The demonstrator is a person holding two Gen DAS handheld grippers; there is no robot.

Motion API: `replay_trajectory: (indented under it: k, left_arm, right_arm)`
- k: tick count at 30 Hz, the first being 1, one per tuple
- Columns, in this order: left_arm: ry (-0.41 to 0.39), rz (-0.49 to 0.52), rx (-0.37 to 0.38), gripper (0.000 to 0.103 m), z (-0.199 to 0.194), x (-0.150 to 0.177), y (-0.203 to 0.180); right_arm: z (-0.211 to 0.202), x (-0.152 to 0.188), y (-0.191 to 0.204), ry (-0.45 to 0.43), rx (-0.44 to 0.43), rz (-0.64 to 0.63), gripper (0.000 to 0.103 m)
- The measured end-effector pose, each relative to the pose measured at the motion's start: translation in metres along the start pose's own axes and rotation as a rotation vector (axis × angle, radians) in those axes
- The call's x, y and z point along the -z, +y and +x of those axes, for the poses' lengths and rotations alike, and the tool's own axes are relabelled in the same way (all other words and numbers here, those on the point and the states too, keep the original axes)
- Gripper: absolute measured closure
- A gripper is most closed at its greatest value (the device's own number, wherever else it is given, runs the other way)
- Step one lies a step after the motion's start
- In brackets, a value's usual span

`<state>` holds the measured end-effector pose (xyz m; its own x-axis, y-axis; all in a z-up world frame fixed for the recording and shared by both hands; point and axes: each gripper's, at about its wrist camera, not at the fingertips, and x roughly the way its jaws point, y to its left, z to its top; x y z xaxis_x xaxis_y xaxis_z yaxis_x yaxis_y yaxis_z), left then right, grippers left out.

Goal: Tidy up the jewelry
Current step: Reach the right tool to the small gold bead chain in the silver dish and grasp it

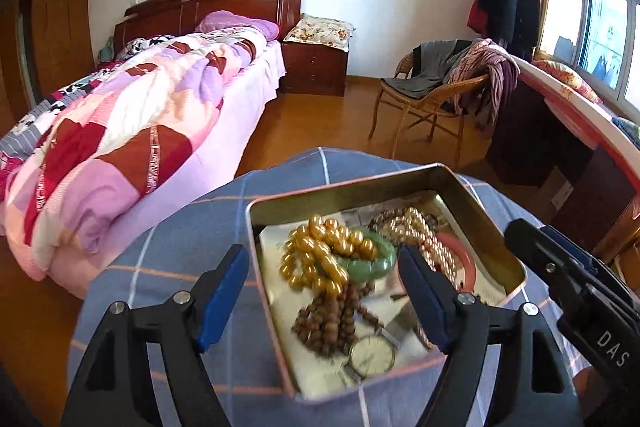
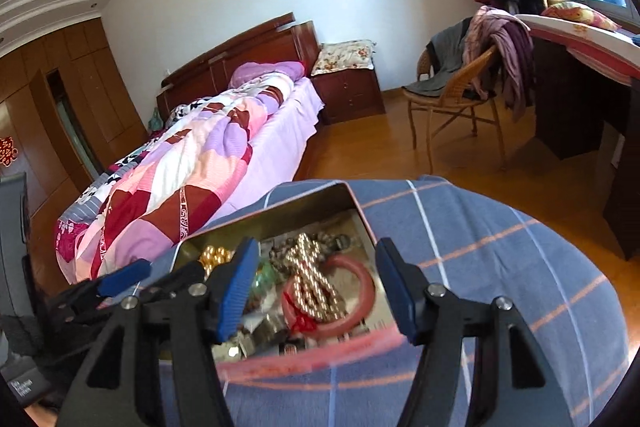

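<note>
So we've got an open metal tin (image 1: 472, 195) sitting on a counter covered w/ a blue checked cloth (image 1: 168, 267), and all the jewelry is inside the tin. Our left tongs (image 1: 324, 291) are spread wide, nothing gripped: left finger hangs outside the tin's left wall, right finger is over the tin's middle. Our right tongs (image 2: 316, 287) are also apart and empty, hovering over the tin's right half; left finger sits over the contents, right finger is past the tin's right wall above the cloth. In the left wrist view the right tongs show just beyond the tin's right edge.

Inside the tin, relative to its walls: gold bead strand (image 1: 320, 255) piled toward the left wall, a green bangle (image 1: 372, 263) touching it at centre, partly under the beads. Pale pearl-ish strand (image 1: 432, 239) lies right of centre, draped across a pink-red bangle (image 1: 468, 263) near the right wall. Brown wooden beads (image 1: 328, 319) sit toward the near wall, and a wristwatch (image 1: 372, 355) w/ a pale dial lies just beside them at the near edge. A darker bead strand sits by the far wall, too blurred to tell more. Paper lines the tin's bottom.

Beyond the tin: bed (image 1: 132, 131) w/ a patchwork quilt to its left, wicker chair (image 1: 432, 99) w/ clothes to its far right.
</note>
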<state>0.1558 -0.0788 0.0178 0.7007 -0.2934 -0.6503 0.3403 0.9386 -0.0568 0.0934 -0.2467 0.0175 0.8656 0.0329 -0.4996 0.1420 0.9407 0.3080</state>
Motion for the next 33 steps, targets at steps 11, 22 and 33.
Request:
replay_trajectory:
  k: [11,22,33]
  left_arm:
    - [0.008,-0.005,-0.057,0.026,-0.042,0.025,0.003]
    - [0.029,-0.009,-0.111,0.025,-0.068,0.06,0.005]
    - [0.069,0.009,-0.165,0.025,-0.084,0.107,0.017]
  right_arm:
    - [-0.048,0.022,0.012,0.02,0.009,-0.005,0.038]
    - [-0.077,0.049,0.017,0.049,0.009,-0.027,0.038]
    - [-0.091,0.083,0.028,0.106,-0.009,-0.09,0.05]
